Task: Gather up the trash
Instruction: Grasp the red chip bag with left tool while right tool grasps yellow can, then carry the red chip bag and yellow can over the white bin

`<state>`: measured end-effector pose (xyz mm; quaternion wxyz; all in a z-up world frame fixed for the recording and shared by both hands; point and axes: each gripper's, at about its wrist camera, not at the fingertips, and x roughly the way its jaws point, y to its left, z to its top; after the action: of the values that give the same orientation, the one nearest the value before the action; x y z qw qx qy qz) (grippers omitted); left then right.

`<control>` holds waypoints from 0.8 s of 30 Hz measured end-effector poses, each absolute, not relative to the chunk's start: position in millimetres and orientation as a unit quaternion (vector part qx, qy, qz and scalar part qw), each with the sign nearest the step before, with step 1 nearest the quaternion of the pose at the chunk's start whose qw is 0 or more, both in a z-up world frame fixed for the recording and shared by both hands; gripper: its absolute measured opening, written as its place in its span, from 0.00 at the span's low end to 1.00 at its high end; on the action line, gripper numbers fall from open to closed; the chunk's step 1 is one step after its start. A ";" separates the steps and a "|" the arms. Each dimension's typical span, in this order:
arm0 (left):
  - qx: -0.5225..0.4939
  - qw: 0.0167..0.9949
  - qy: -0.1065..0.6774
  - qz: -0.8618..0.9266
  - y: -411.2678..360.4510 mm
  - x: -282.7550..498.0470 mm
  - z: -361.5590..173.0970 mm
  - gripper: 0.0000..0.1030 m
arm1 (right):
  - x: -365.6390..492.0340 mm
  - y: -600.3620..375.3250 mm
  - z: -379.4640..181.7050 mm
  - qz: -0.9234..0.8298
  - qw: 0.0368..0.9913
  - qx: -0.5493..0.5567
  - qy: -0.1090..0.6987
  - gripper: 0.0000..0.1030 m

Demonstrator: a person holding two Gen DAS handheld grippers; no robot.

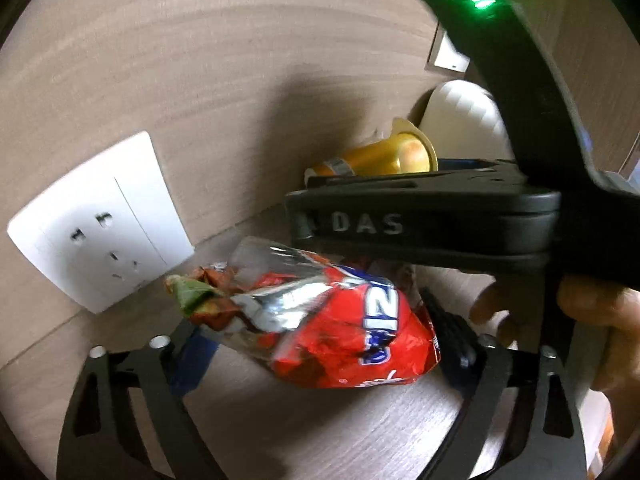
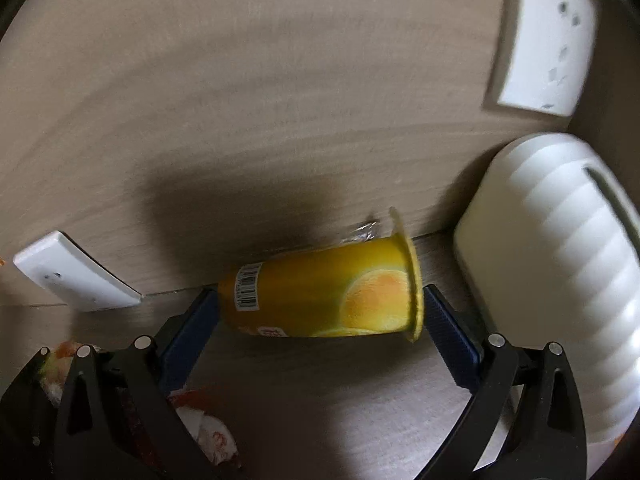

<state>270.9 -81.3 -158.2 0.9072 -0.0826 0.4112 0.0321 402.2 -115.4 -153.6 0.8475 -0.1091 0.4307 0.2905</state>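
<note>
A crumpled red and silver snack bag (image 1: 344,328) lies on the wooden tabletop (image 1: 320,432) close to the wall. My left gripper (image 1: 316,320) straddles it, and both pads press on its sides. A yellow plastic cup (image 2: 320,296) with an orange printed on it lies on its side against the wall; it also shows behind the bag (image 1: 384,156). My right gripper (image 2: 320,292) is open, its fingertips beside the cup's base and rim. That gripper's black casing (image 1: 400,220) crosses the left wrist view just above the bag, held by a hand (image 1: 592,320).
The wood-grain wall (image 2: 240,80) rises directly behind the trash, with a white socket (image 1: 96,224) low on it and another socket (image 2: 548,40) higher up. A white ribbed box (image 2: 560,272) stands right of the cup. More wrappers (image 2: 208,432) lie near the front left.
</note>
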 end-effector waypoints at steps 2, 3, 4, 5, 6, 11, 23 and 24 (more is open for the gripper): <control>-0.088 0.905 0.415 0.020 -82.2 272.0 -161.5 0.71 | 403.8 -113.2 -158.3 0.280 0.848 -0.114 0.436 0.95; -0.086 0.907 0.411 0.019 -83.0 270.8 -160.3 0.69 | 405.0 -113.8 -159.7 0.276 0.849 -0.111 0.437 0.95; -0.084 0.909 0.408 0.020 -83.6 269.9 -159.0 0.68 | 405.5 -116.1 -159.7 0.276 0.850 -0.103 0.437 0.90; -0.084 0.910 0.406 0.017 -84.1 268.8 -157.9 0.68 | 404.8 -117.8 -158.8 0.275 0.853 -0.099 0.433 0.90; -0.085 0.910 0.406 0.015 -82.7 263.4 -156.4 0.67 | 403.3 -119.9 -157.7 0.273 0.855 -0.097 0.429 0.89; -0.085 0.915 0.395 0.012 -79.9 248.2 -144.7 0.67 | 385.0 -135.9 -140.9 0.280 0.866 -0.078 0.408 0.89; -0.049 0.938 0.344 -0.009 -92.4 193.6 -90.7 0.66 | 313.2 -199.4 -75.7 0.263 0.894 -0.028 0.361 0.89; -0.045 0.940 0.337 -0.014 -96.5 184.9 -84.2 0.66 | 306.2 -205.8 -71.0 0.261 0.896 -0.026 0.357 0.89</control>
<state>184.9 -96.5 -84.2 0.9402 -0.0446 0.3375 -0.0144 306.2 -205.8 -71.0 0.8964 -0.0258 0.3574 0.2608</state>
